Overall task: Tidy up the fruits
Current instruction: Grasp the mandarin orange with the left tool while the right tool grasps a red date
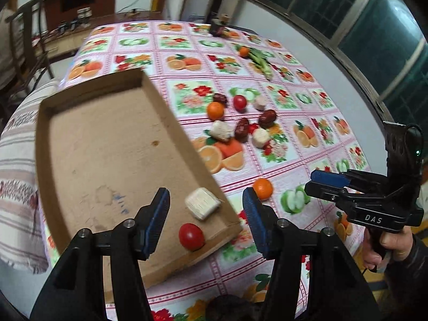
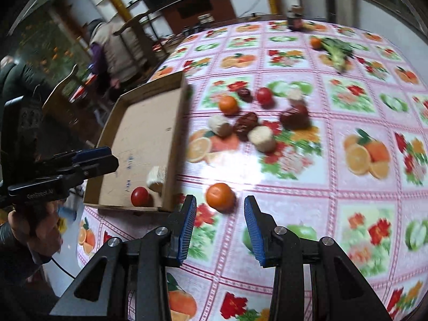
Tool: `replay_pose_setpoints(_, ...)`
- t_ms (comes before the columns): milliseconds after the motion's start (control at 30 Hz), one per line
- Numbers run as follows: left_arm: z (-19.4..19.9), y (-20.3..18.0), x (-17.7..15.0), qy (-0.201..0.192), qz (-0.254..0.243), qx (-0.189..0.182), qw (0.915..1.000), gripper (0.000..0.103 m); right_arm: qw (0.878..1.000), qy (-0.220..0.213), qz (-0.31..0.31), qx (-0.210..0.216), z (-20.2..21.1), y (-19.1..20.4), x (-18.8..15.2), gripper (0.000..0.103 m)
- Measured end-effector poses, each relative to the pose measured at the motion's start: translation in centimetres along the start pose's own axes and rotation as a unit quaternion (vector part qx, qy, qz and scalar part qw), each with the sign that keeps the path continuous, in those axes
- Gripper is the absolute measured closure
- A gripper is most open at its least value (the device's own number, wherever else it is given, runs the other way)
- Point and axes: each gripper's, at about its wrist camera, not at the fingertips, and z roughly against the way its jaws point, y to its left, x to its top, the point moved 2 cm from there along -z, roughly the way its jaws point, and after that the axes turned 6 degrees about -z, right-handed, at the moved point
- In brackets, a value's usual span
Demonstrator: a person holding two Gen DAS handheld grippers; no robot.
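Right now the right gripper [image 2: 220,227] hangs with its blue pads part-open and nothing between them, aimed at the lone orange [image 2: 220,196], which sits on the tablecloth [image 2: 347,123] just ahead at 12 o'clock. To do this step well, I'd say: centre the orange between the pads before closing, come down over it rather than nudging it since it looks likely to roll, and squeeze gently. Its drop spot is the cardboard tray [image 2: 139,133] at 10 o'clock, so carry it over the tray's near wall and release low.

Left gripper [image 1: 206,219] stands wide apart and empty above the tray's near corner. Below it, inside the tray, lie a red tomato [image 1: 191,236] and a white chunk [image 1: 202,207], both free of the pads. Keep this gripper out of the right one's path to the tray.

Remaining fruit: a cluster of another orange [image 2: 228,104], a tomato [image 2: 264,95], dark dates [image 2: 246,123] and white pieces [image 2: 261,138] at 12 o'clock, further back. Greens and one more orange lie near the far edge at 1 o'clock.

Writing: "DAS" on the right gripper body seen from the left wrist view; a small logo on the left gripper body seen from the right wrist view is too blurred to read for sure.
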Motion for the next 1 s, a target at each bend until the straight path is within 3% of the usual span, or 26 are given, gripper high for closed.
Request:
replay_pose_setpoints(300, -2.0, -4.3, 1.8, 0.016, -0.033, -0.03, 0.9989, 0.048, 1.0, -0.001, -0.013, -0.021, 0.9, -2.8, -0.7, 0.063)
replay_pose_setpoints(667, -3.8, -8.0, 2.3, 0.048, -0.056, -0.019, 0.9971, 0.048, 0.999, -0.021, -0.021, -0.012, 0.9, -6.5, 3.7, 0.062)
replay_pose_setpoints(1000, -7.6, -9.7, 2.7, 0.088, -0.083, -0.05, 0.9914, 0.048, 0.999, -0.01, -0.023, -0.041, -2.2, -7.2, 6.9, 0.057)
